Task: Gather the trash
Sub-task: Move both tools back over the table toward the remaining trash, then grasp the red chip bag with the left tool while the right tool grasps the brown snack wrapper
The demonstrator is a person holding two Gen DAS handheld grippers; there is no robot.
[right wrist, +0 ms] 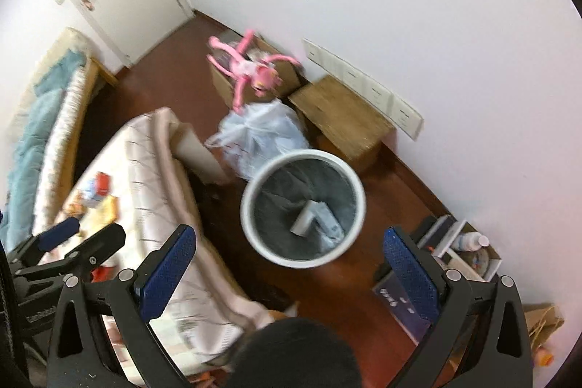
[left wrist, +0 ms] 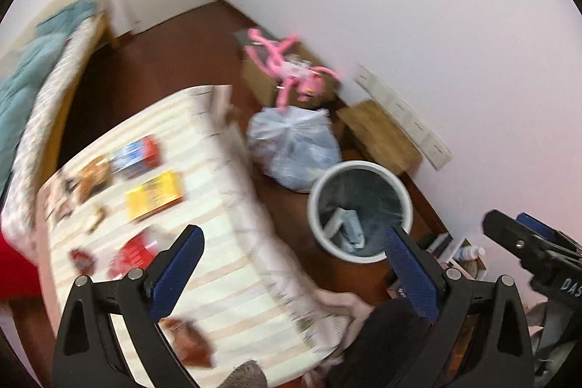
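Note:
My left gripper (left wrist: 295, 259) is open and empty, hovering over the right edge of a table with a striped cloth (left wrist: 232, 264). Wrappers and boxes lie on the cloth: a yellow box (left wrist: 154, 195), a red and blue pack (left wrist: 140, 153), a red pack (left wrist: 134, 255) and a brown bag (left wrist: 189, 340). A white bin with a dark liner (left wrist: 358, 210) (right wrist: 303, 206) stands on the floor to the right of the table. It holds a white and blue carton (right wrist: 316, 215). Above the bin's near side, my right gripper (right wrist: 291, 266) is open and empty.
A tied clear plastic bag (right wrist: 262, 133) sits behind the bin. A pink toy (right wrist: 251, 70) lies on a cardboard box. A wooden box (right wrist: 342, 119) stands by the wall. A bed with a teal blanket (left wrist: 25, 79) is at the left. Low boxes with a bottle (right wrist: 473, 240) are at the right.

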